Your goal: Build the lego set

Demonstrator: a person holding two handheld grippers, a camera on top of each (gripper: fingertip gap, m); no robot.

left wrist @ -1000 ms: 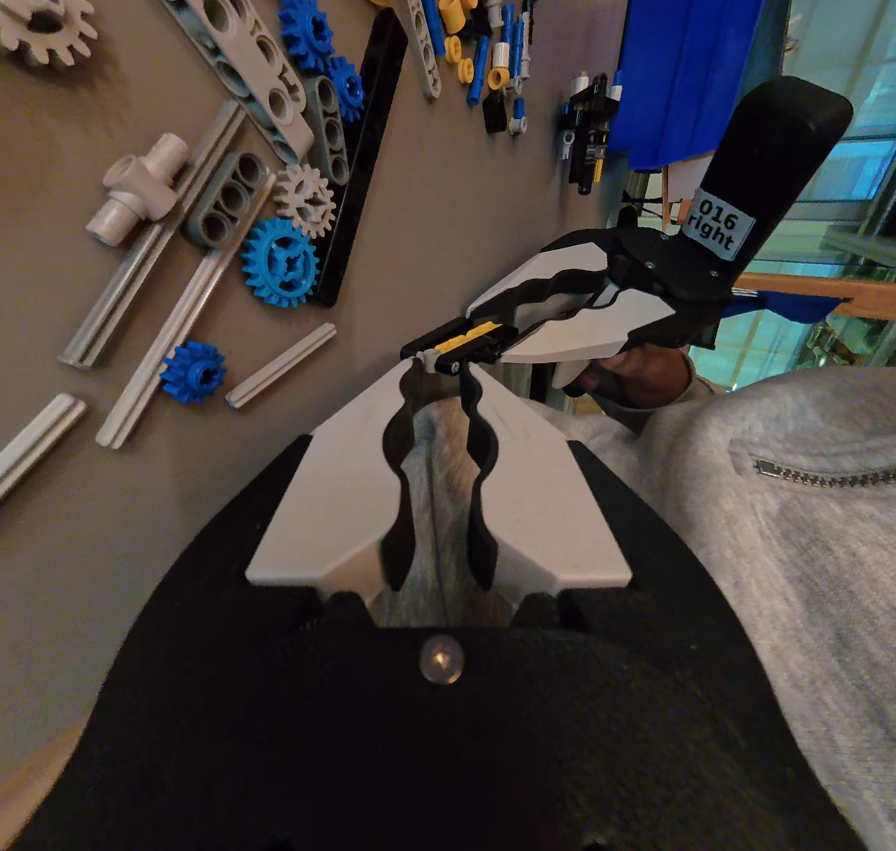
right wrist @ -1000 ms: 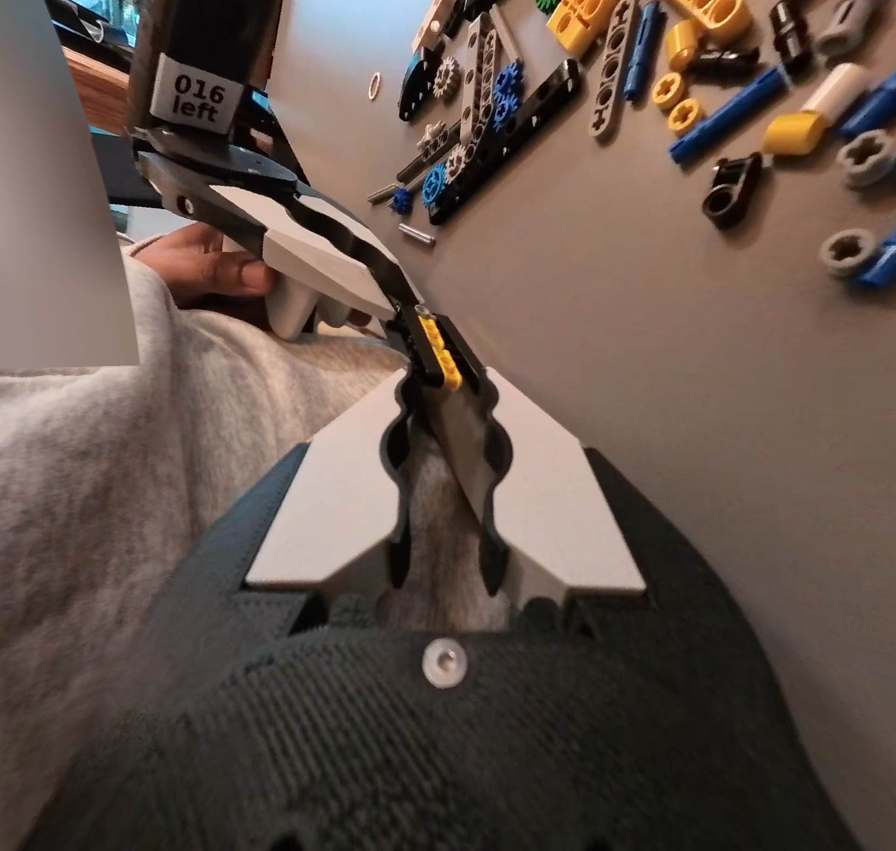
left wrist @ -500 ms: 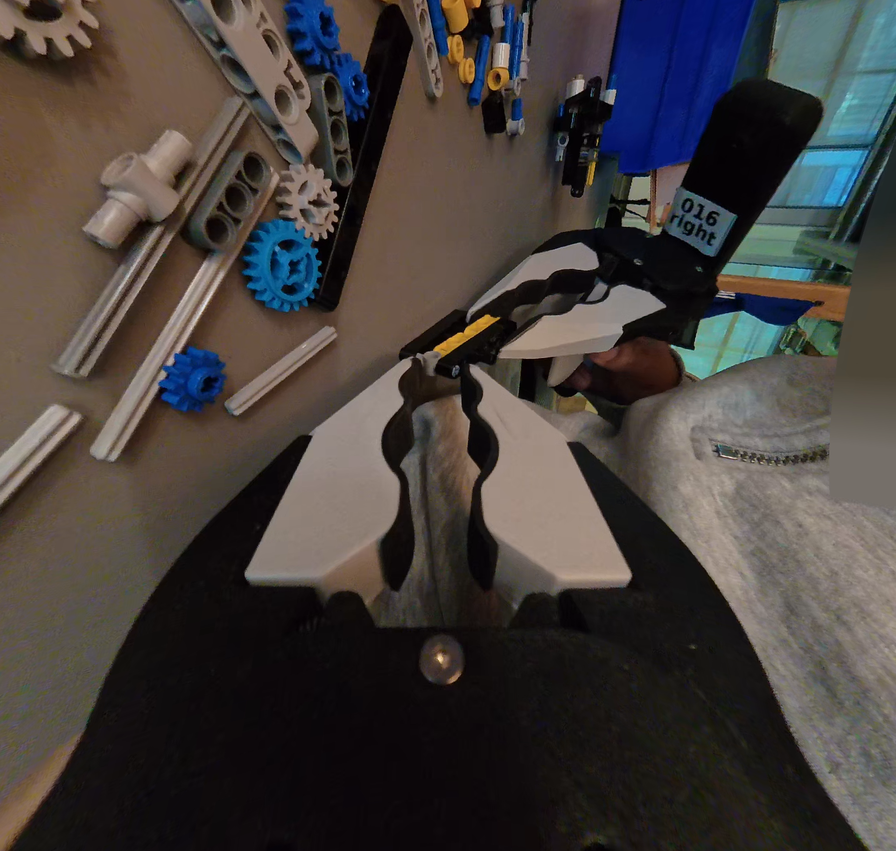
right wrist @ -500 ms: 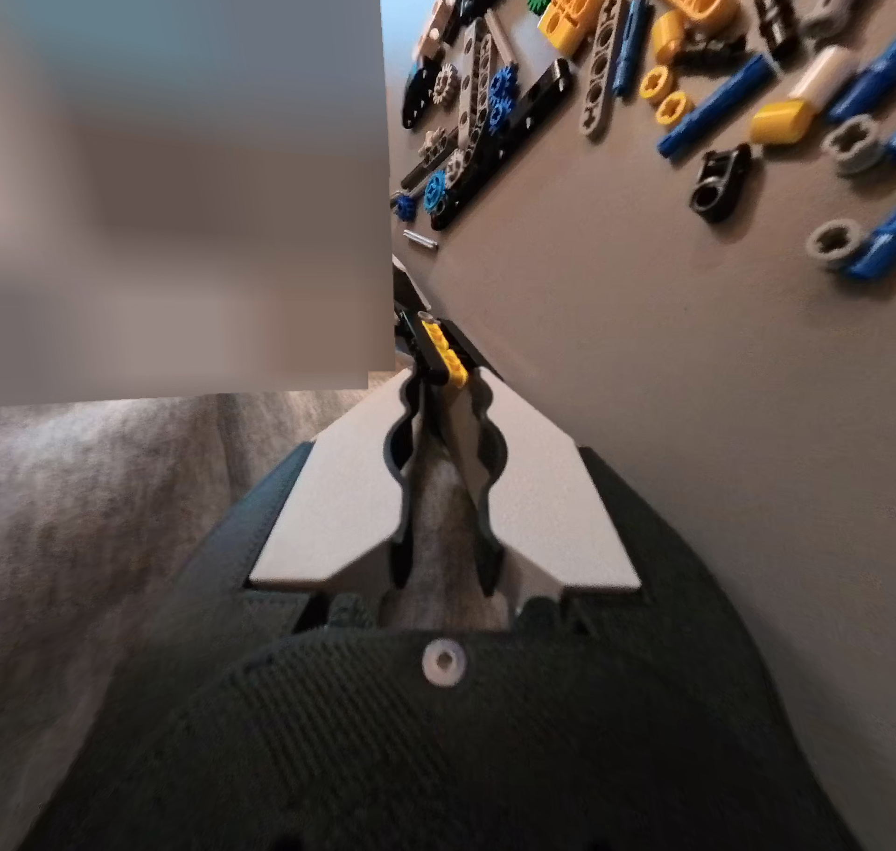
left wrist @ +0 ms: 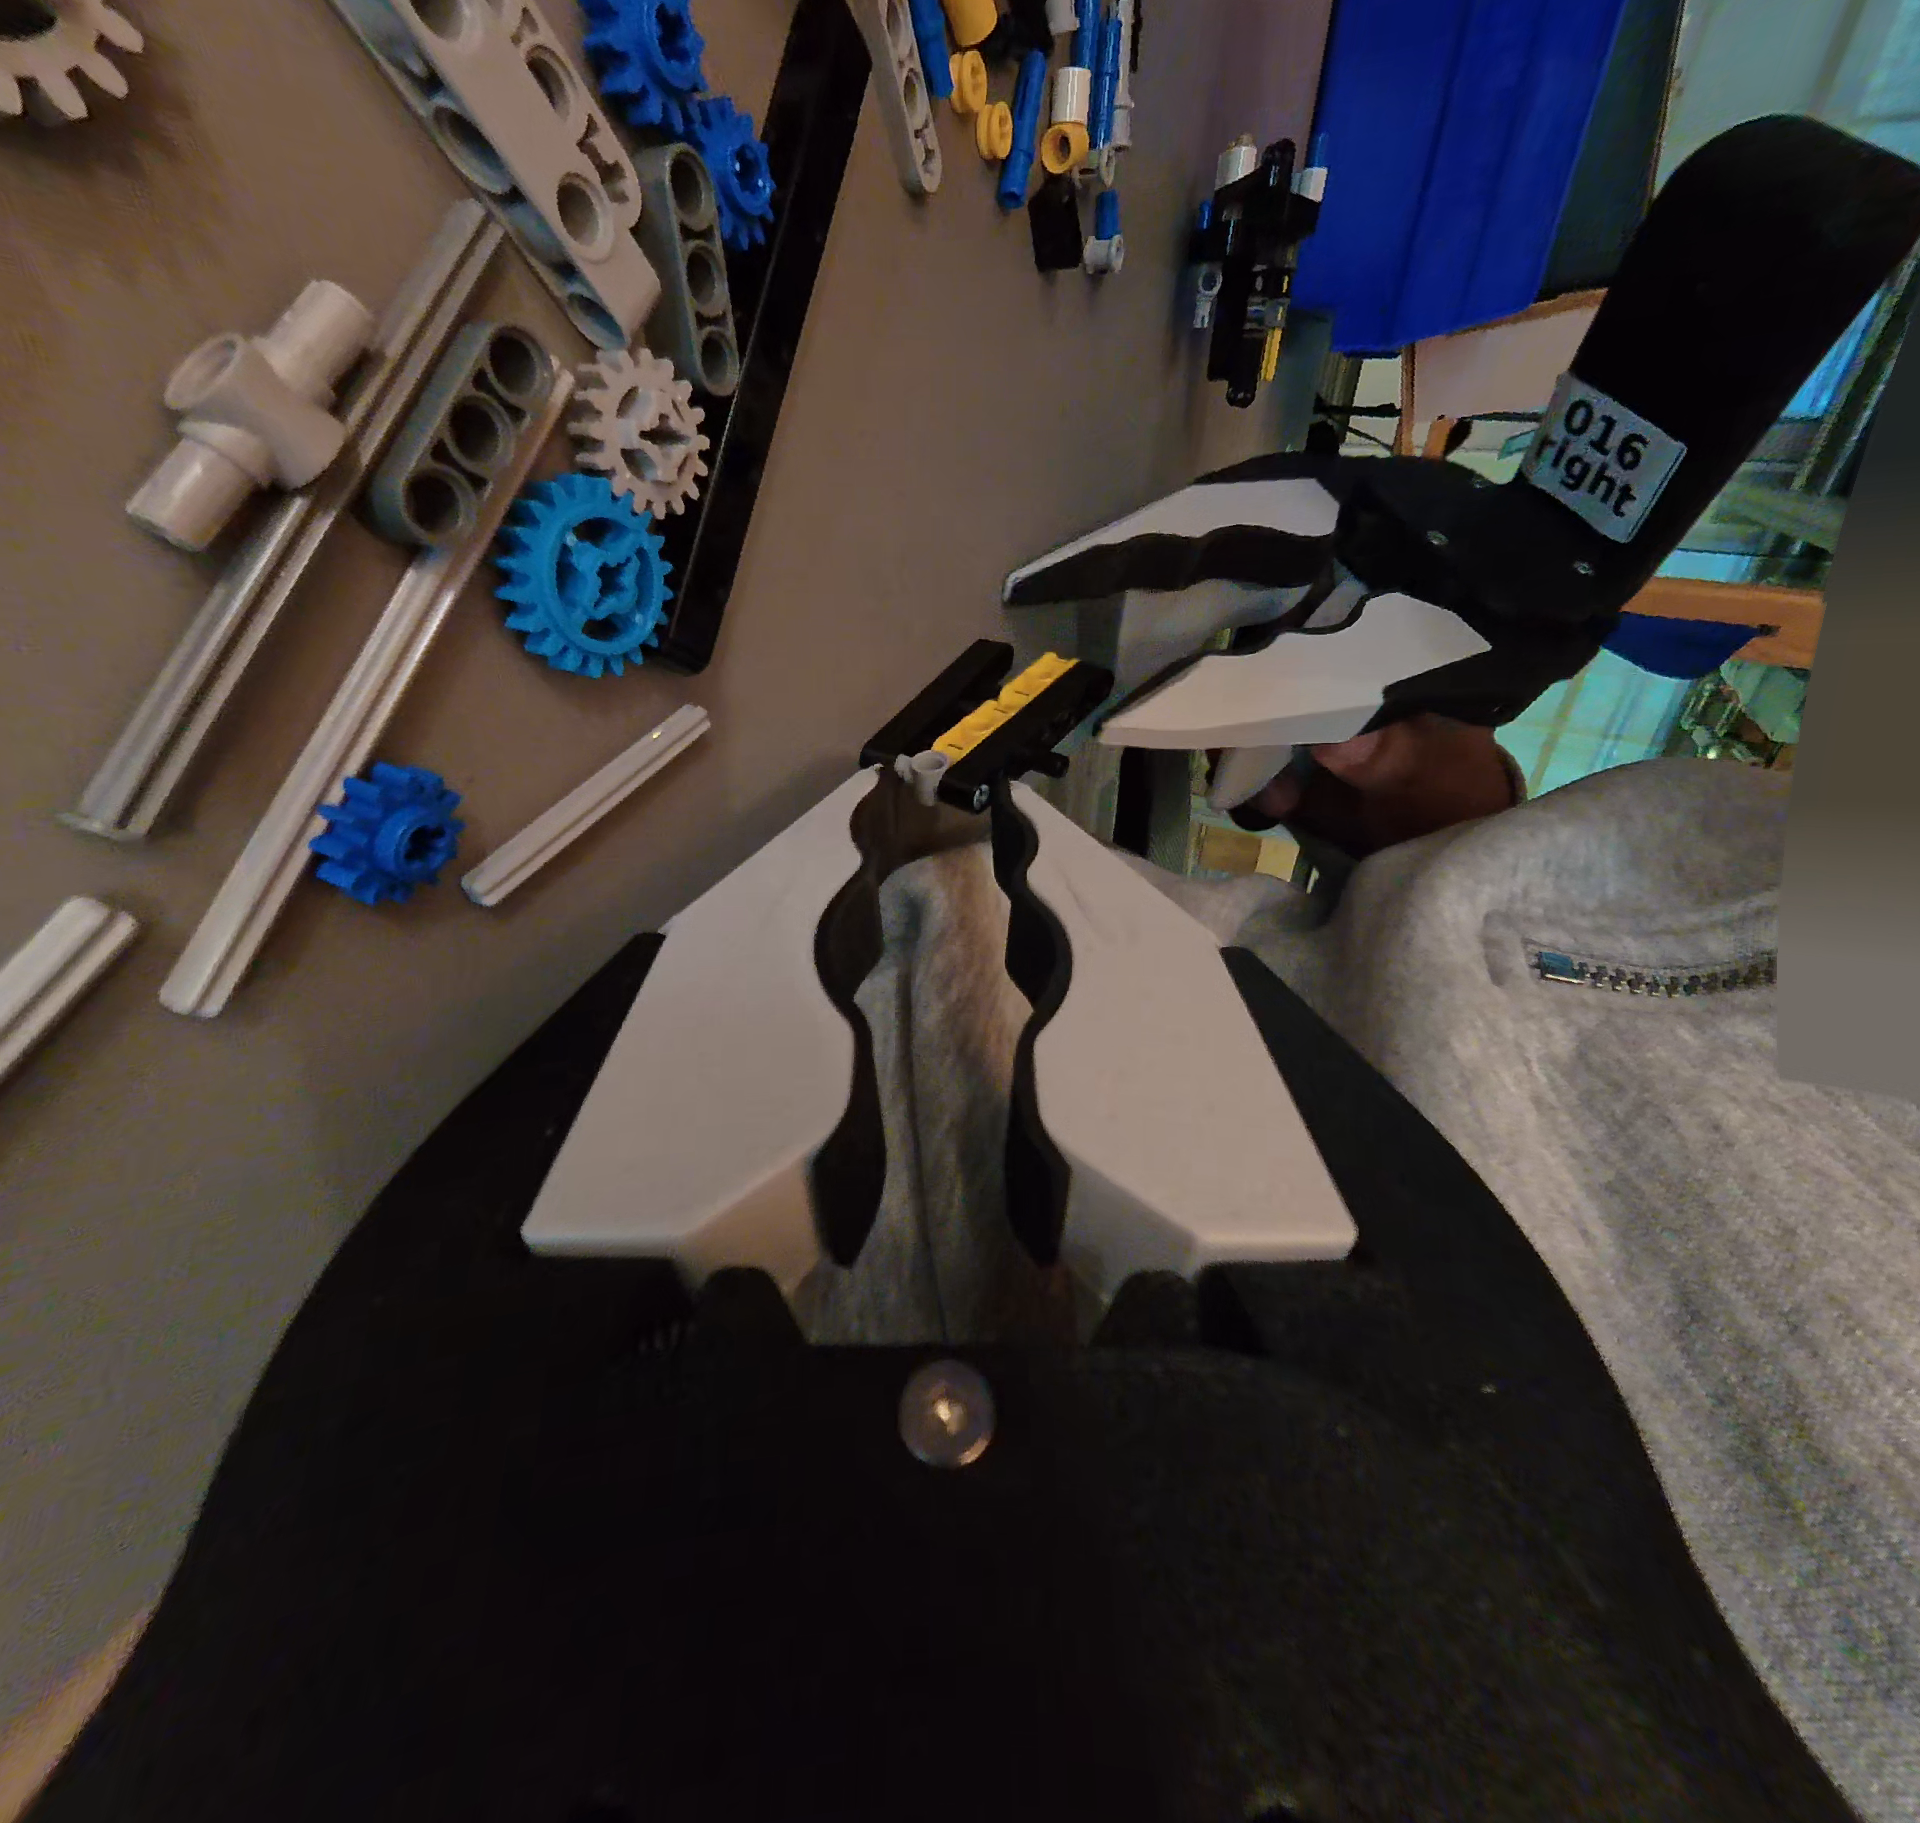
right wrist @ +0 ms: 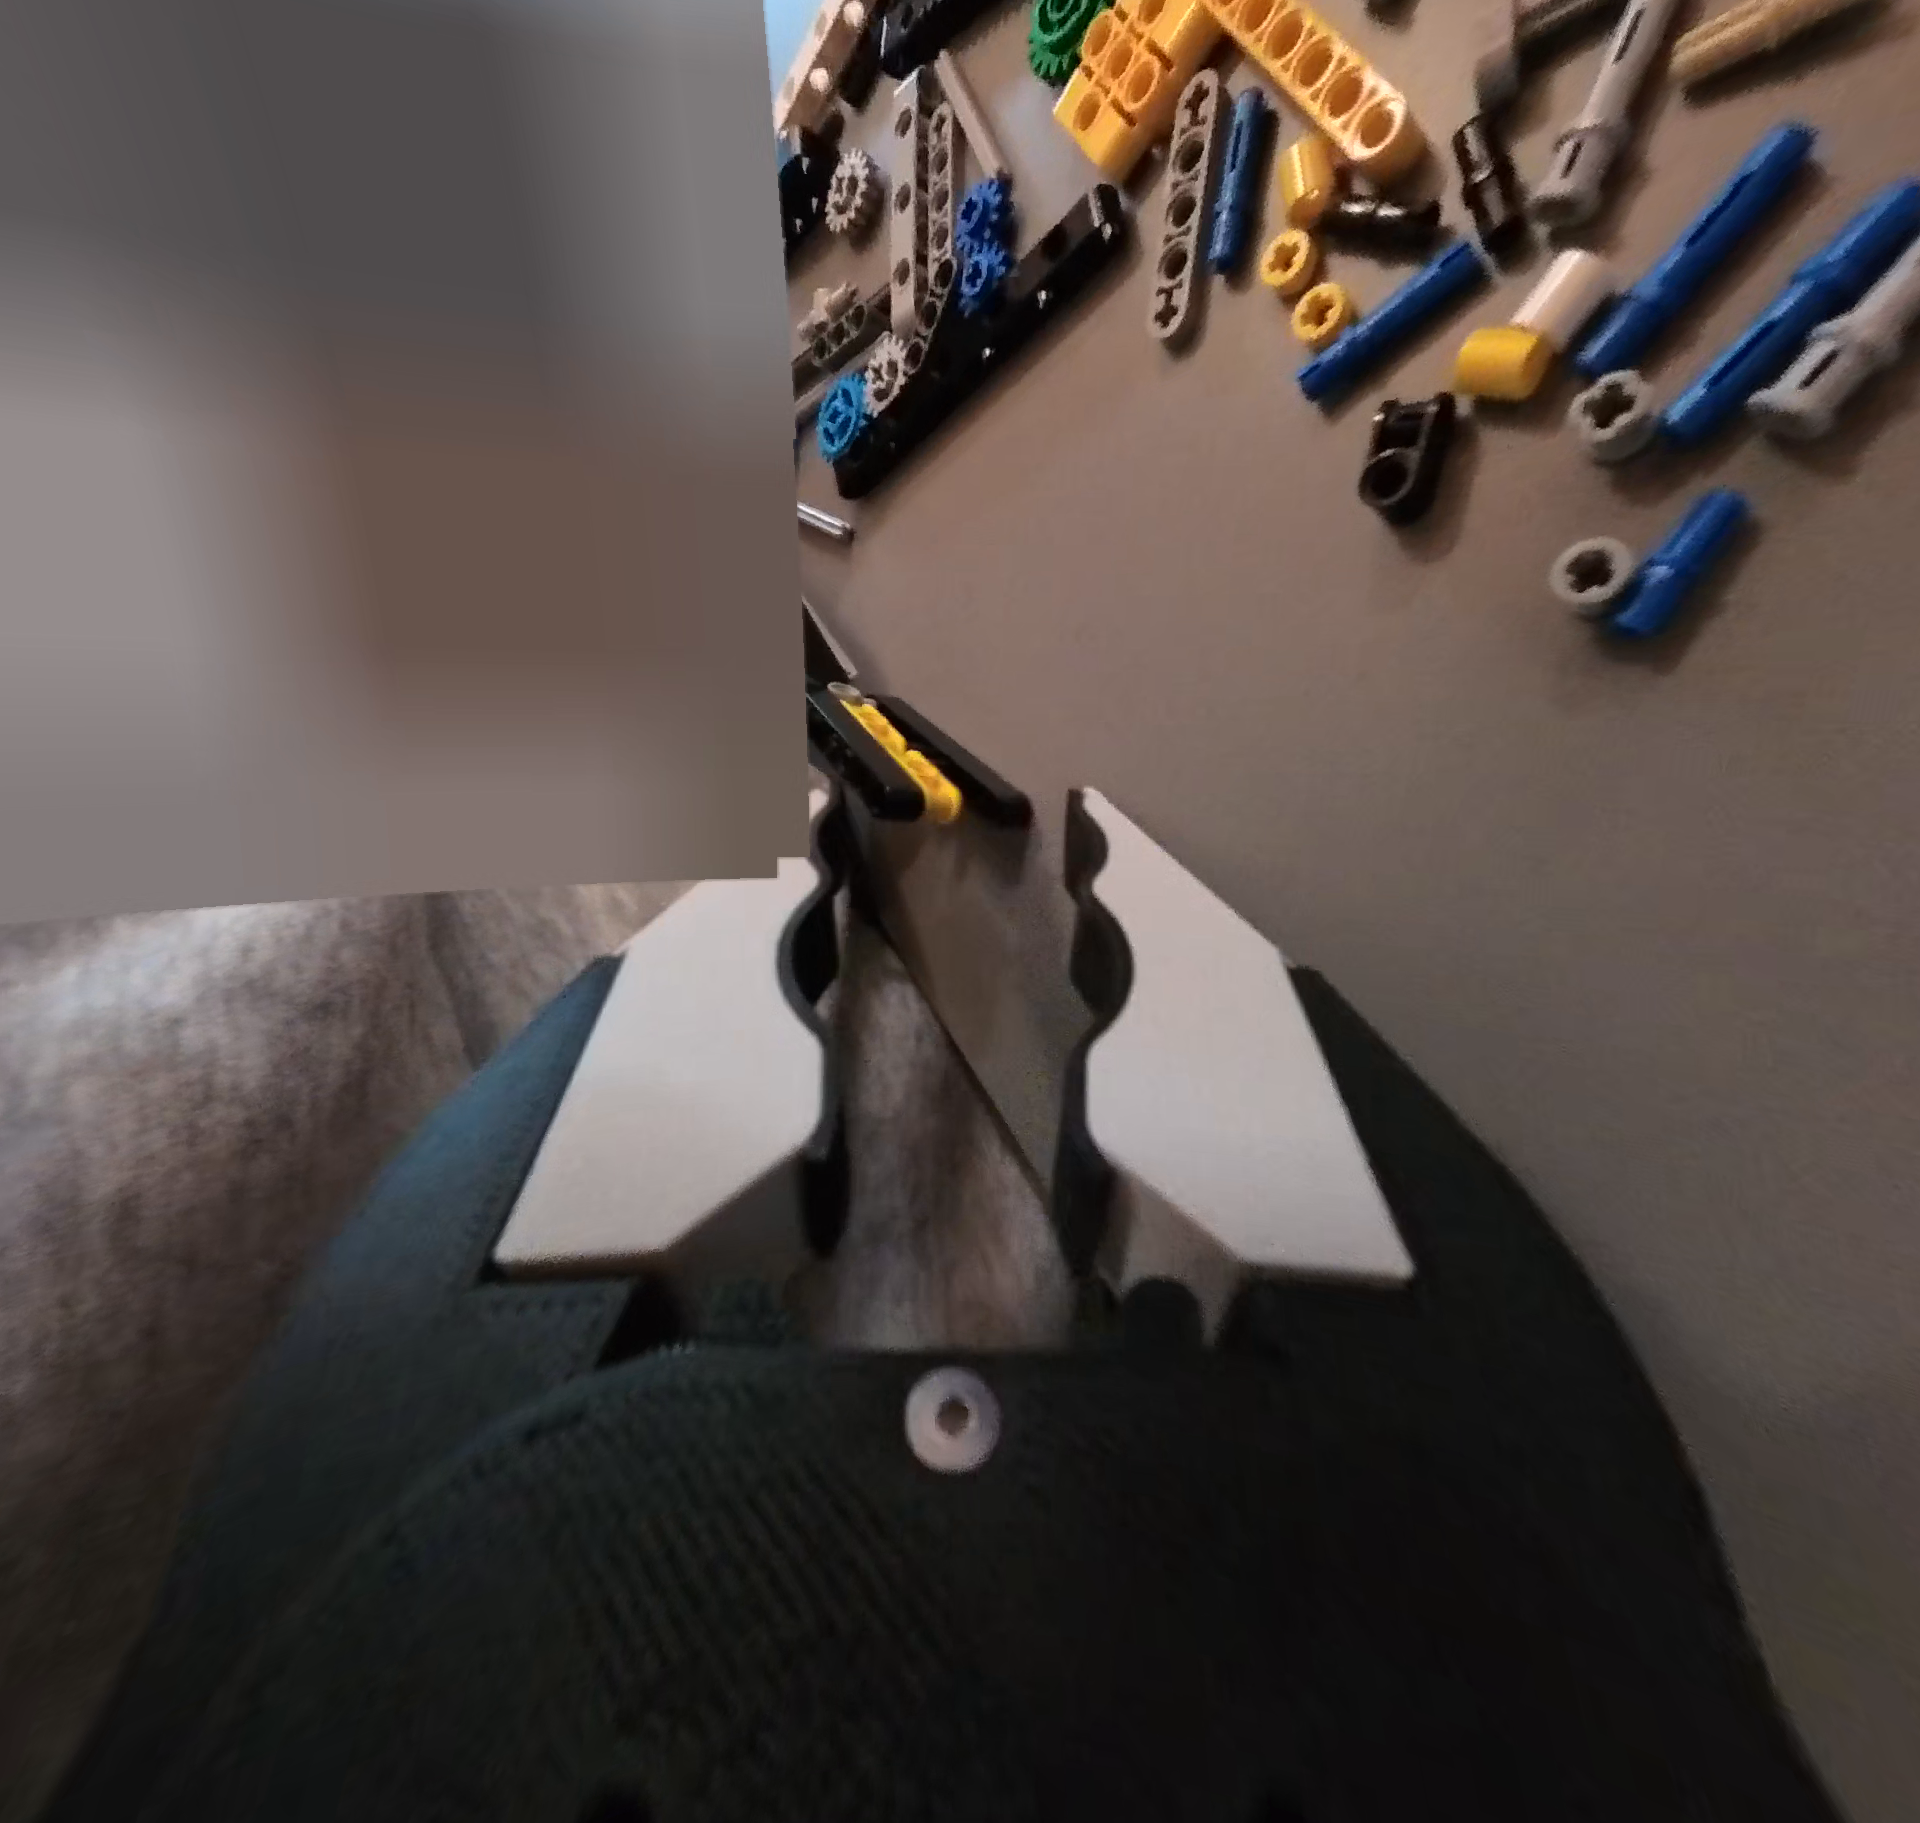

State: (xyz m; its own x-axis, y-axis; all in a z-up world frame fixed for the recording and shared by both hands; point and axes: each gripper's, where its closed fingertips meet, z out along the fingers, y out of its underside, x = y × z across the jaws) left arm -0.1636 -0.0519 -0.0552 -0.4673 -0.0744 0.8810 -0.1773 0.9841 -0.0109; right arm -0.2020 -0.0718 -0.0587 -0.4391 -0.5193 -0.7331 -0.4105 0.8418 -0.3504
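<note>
A small black-and-yellow Lego assembly (left wrist: pixel 987 724) is held in the air over the table's near edge. My left gripper (left wrist: pixel 940 791) is shut on its lower end. In the left wrist view my right gripper (left wrist: pixel 1060 659) is just right of the assembly with its jaws apart, not gripping it. In the right wrist view the assembly (right wrist: pixel 914 765) sits just beyond my open right gripper (right wrist: pixel 951 807), near its left fingertip. A blur patch hides the left gripper there.
Loose parts lie on the grey table (left wrist: pixel 935 443): blue gears (left wrist: pixel 582 573), grey axles (left wrist: pixel 582 807), a long black beam (left wrist: pixel 769 319), a yellow beam (right wrist: pixel 1278 59), a green gear (right wrist: pixel 1070 2), blue pins (right wrist: pixel 1392 319). A person's grey sweater (left wrist: pixel 1558 1098) is close on the right. The left gripper's tips are roughly 5 centimeters from the right gripper's. My left tips are roughly 12 centimeters from the green gear (right wrist: pixel 1070 2).
My right gripper opened, let go of the black-and-yellow assembly and drew back a little. My left gripper still holds the assembly in about the same place.
</note>
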